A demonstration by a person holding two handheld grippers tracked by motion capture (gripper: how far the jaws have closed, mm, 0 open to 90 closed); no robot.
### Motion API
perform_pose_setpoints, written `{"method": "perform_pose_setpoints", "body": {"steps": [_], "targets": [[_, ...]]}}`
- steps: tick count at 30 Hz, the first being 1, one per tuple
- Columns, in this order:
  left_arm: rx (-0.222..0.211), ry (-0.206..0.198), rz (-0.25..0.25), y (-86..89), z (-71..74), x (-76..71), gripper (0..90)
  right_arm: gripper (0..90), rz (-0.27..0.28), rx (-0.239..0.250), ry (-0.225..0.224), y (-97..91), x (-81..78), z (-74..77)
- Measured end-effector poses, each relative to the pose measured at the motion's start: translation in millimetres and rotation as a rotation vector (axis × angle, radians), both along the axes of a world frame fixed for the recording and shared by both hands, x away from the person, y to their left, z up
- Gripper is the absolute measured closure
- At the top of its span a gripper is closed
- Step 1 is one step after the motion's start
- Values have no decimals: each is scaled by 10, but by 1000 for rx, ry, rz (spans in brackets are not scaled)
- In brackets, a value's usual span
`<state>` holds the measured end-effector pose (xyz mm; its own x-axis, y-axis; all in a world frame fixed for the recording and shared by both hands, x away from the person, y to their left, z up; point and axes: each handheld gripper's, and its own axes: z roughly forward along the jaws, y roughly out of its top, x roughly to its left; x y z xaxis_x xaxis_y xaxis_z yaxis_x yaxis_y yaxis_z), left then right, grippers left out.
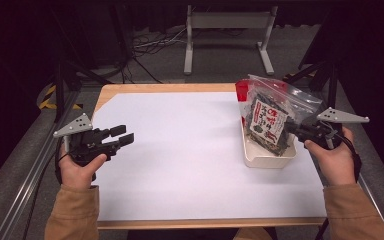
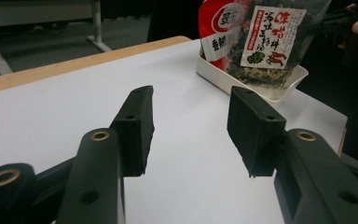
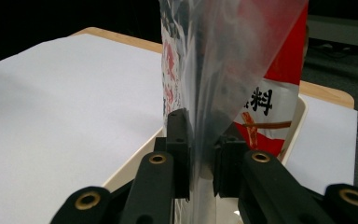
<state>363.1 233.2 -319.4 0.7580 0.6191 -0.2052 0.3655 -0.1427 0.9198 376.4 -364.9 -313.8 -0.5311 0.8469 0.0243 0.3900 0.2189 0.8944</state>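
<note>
1. Nearest to me, my right gripper [image 3: 200, 154] has its jaws pinched on the edge of the clear zip bag [image 1: 275, 107]; the film runs straight up between the two black pads [image 3: 179, 140], so the grip is on plastic alone, not on the dried contents.
2. That bag hangs upright with its lower end in the white tray [image 1: 267, 157] at the right side of the table [image 1: 180, 150], and a white label with red print faces my left.
3. Just behind it in the same tray stands a red packet [image 3: 279, 93], touching or nearly touching the bag; I cannot tell which.
4. I judge the step in hand to be settling the bag down into the tray. To do it well I want to lower it straight, keep the pinch firm on the film until the bottom rests flat, and avoid dragging it against the red packet or tipping the tray's near wall.
5. A thin film grip can slip, so a slow descent seems wise.
6. Farther off, at the left edge of the white sheet, my left gripper [image 1: 122, 136] hovers with its jaws roughly half apart and nothing between them, well apart from the tray.
</note>
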Motion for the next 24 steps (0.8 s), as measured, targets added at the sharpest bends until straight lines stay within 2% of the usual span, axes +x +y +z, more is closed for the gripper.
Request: {"method": "perform_pose_setpoints", "body": {"steps": [5,13,14,15,16,17,18,22,24], "targets": [[6,-8,-4,-11,7,-3,507,790,-6,7,4,12,-12,-115],[17,-3,-9,-35,-5,-31,501,742,-12,37,-16,-26,-37,-108],[24,-8,-11,-36,-9,-38,499,700,-15,55,-33,-36,-58,-95],[33,-9,-11,-39,-17,-63,497,615,-19,80,-52,-58,-105,-75],[33,-9,-11,-39,-17,-63,496,578,-24,79,-61,-65,-128,-68],[33,-8,-11,-44,-25,-77,496,578,-24,79,-61,-65,-128,-68],[40,-16,-13,-46,-37,-90,492,533,-30,56,-85,-85,-206,-57],[47,-20,-10,-46,-90,-148,487,502,-30,60,-87,-108,-314,-61],[51,-24,-10,-42,-122,-178,483,484,-30,49,-97,-122,-435,-64]]}}
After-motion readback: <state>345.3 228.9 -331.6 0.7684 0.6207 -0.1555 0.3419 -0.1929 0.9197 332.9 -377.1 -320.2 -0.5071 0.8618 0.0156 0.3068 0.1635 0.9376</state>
